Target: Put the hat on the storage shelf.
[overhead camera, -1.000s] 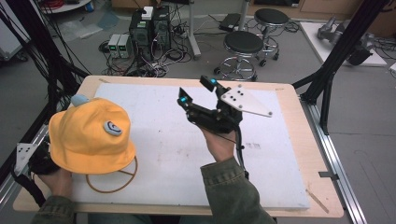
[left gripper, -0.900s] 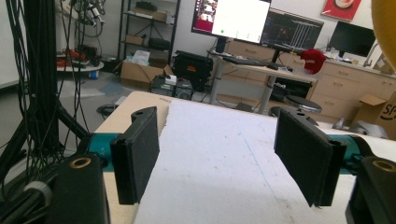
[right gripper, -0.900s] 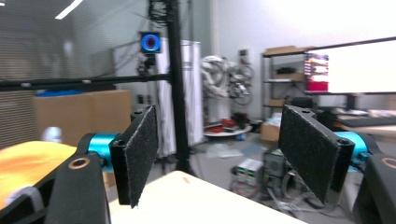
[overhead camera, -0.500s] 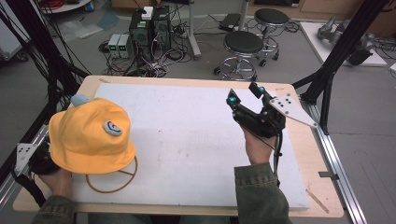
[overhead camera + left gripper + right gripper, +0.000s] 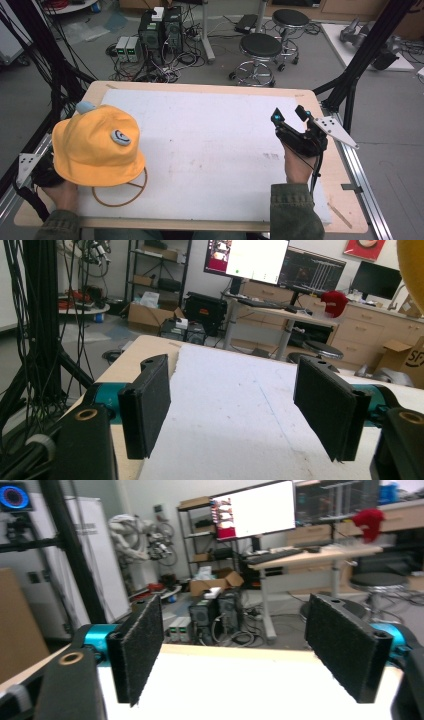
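Here, desk: white mat over a wooden top, bare across the middle.
Hat: yellow, brim down at the near left corner, its brown cord looped beside it; apparently not yet gripped.
Right tool: raised at the right edge, well apart from the hat, jaws wide, holding nothing.
Left tool: by the hat's left brim, jaws wide, nothing between.
Surroundings: stools and cables beyond the far edge, nothing blocking.

In the high view, the yellow hat covered most of the left claw at the lower left of the frame, so how its jaws stood could not be told there. In the left claw view only a sliver of the hat showed, cut off at the upper right corner. The right claw view was blurred throughout.
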Tool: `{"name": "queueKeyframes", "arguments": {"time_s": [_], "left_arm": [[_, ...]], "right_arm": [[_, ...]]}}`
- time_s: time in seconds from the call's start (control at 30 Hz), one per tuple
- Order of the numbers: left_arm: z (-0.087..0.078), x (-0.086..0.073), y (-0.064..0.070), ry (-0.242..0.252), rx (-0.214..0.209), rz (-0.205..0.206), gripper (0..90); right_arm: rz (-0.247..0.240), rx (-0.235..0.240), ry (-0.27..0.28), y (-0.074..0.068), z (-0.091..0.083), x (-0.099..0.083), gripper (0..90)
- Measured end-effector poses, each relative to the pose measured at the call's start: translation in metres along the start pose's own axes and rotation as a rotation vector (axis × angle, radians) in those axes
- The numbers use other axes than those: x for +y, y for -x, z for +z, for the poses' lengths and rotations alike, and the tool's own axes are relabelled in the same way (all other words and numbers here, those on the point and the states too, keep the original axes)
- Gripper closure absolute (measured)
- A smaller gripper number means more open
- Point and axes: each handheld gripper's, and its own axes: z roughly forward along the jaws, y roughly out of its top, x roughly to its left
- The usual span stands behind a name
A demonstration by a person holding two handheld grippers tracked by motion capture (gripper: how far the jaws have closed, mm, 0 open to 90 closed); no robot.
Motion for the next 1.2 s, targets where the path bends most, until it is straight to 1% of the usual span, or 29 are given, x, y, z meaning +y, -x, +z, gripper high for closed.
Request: {"name": "queueKeyframes", "arguments": {"time_s": [0.07, 0.13, 0.17, 0.2, 0.27, 0.3, 0.33, 0.37, 0.5, 0.53, 0.6, 0.77, 0.87, 1.03, 1.13, 1.2], "left_arm": [[0.0, 0.0, 0.0, 0.0, -0.001, 0.0, 31.1], [0.0, 0.0, 0.0, 0.002, -0.002, -0.001, 31.1], [0.0, 0.0, 0.001, 0.003, -0.002, 0.0, 31.1], [0.0, 0.0, 0.001, 0.003, -0.002, 0.0, 31.1], [0.0, 0.0, 0.001, 0.003, -0.003, 0.002, 31.1], [0.0, 0.0, 0.001, 0.003, -0.003, 0.002, 31.1], [0.0, 0.0, 0.001, 0.003, -0.003, 0.002, 31.1], [0.0, 0.0, 0.001, 0.003, -0.003, 0.002, 31.1], [0.0, 0.0, 0.001, -0.004, -0.002, 0.004, 31.1], [0.0, 0.0, 0.001, -0.001, -0.002, 0.002, 31.1], [0.0, 0.0, 0.001, 0.001, -0.003, 0.002, 31.1], [0.0, 0.0, 0.002, 0.0, -0.004, 0.004, 31.1], [0.0, 0.0, 0.002, -0.002, -0.004, 0.004, 31.1], [0.0, 0.0, 0.002, -0.001, -0.004, 0.002, 31.1], [0.0, 0.0, 0.001, 0.003, -0.002, -0.003, 31.2], [0.0, 0.0, 0.0, 0.002, -0.001, -0.003, 31.1]], "right_arm": [[-0.007, -0.034, -0.003, 0.004, -0.003, -0.006, 20.5], [-0.02, -0.053, -0.048, 0.006, -0.004, -0.008, 17.6], [-0.024, -0.059, -0.056, 0.006, -0.005, -0.009, 17.3], [-0.031, -0.062, -0.056, 0.005, -0.006, -0.009, 17.0], [-0.046, -0.06, -0.025, 0.002, -0.009, -0.011, 17.0], [-0.054, -0.069, -0.016, 0.0, -0.011, -0.013, 17.0], [-0.068, -0.073, -0.023, -0.001, -0.011, -0.015, 17.0], [-0.072, -0.071, -0.035, -0.001, -0.012, -0.018, 17.0], [-0.076, -0.075, -0.074, -0.002, -0.015, -0.032, 16.9], [-0.081, -0.079, -0.077, -0.002, -0.015, -0.035, 16.9], [-0.088, -0.086, -0.099, -0.002, -0.017, -0.043, 16.4], [-0.111, -0.124, -0.1, -0.002, -0.022, -0.064, 13.1], [-0.108, -0.146, -0.122, -0.001, -0.023, -0.076, 12.3], [-0.098, -0.166, -0.138, 0.001, -0.023, -0.087, 12.3], [-0.117, -0.184, -0.159, 0.0, -0.024, -0.095, 12.2], [-0.127, -0.186, -0.168, 0.0, -0.025, -0.099, 12.2]]}}
